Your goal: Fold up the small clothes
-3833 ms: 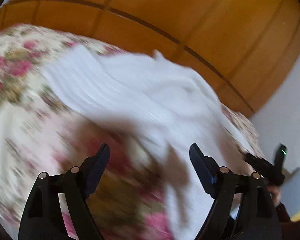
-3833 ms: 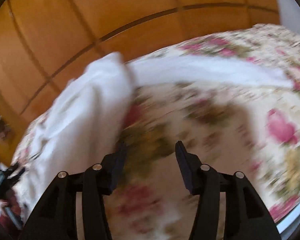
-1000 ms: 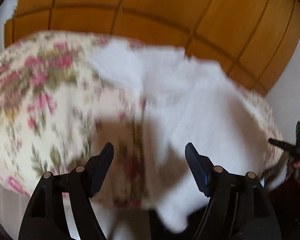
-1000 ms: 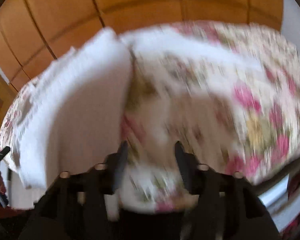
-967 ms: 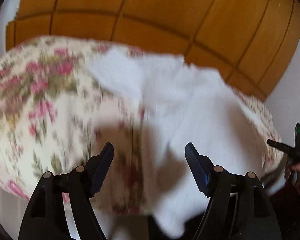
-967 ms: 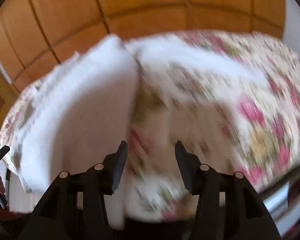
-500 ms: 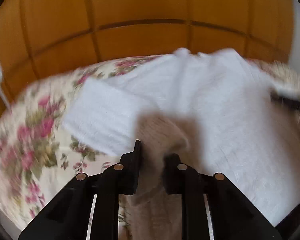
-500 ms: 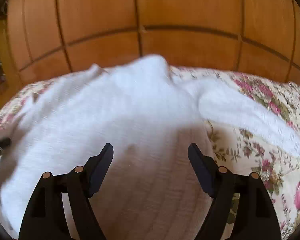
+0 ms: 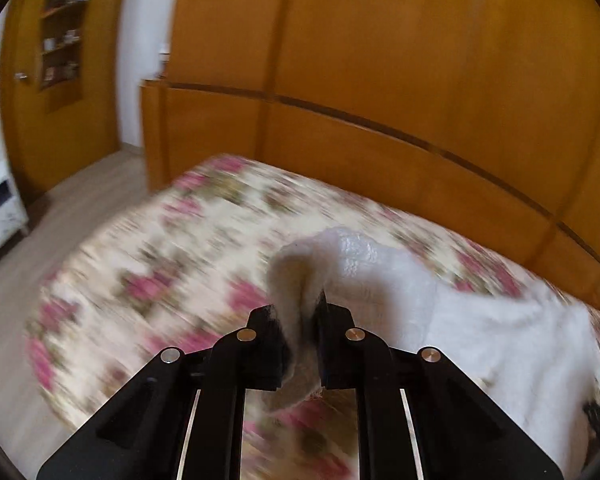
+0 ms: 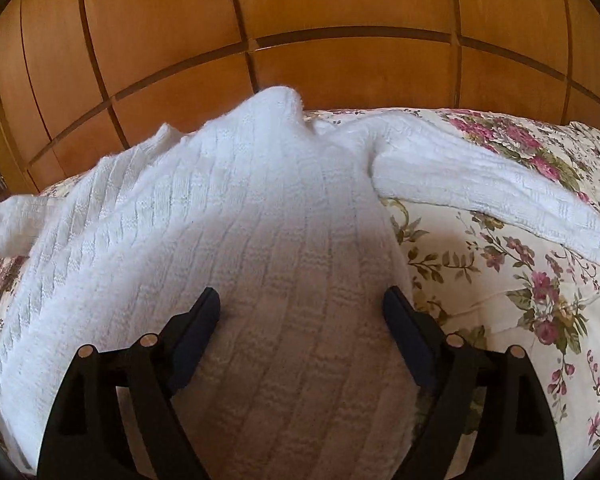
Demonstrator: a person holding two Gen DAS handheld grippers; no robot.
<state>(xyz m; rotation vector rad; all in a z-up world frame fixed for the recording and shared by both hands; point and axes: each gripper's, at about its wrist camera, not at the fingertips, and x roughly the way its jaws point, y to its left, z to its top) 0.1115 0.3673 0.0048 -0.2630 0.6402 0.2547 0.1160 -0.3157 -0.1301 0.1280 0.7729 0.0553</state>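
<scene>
A white knitted sweater (image 10: 260, 208) lies spread on a flowered bedspread (image 10: 520, 280). One sleeve (image 10: 480, 184) stretches out to the right. My right gripper (image 10: 302, 312) is open and empty, its fingers just above the sweater's lower body. My left gripper (image 9: 298, 320) is shut on a pinched fold of the sweater (image 9: 380, 280) and holds it lifted above the bedspread (image 9: 160, 272). The rest of the sweater trails to the right in the left wrist view, which is blurred.
A wooden wardrobe wall (image 10: 300, 20) stands behind the bed. In the left wrist view the bed's near left edge (image 9: 56, 340) drops to a wooden floor (image 9: 40, 232), with a doorway and shelves (image 9: 60, 40) at the far left.
My left gripper has shut on the sweater's edge and swung left and up, lifting the fabric. My right gripper has opened wider and settled over the sweater's body.
</scene>
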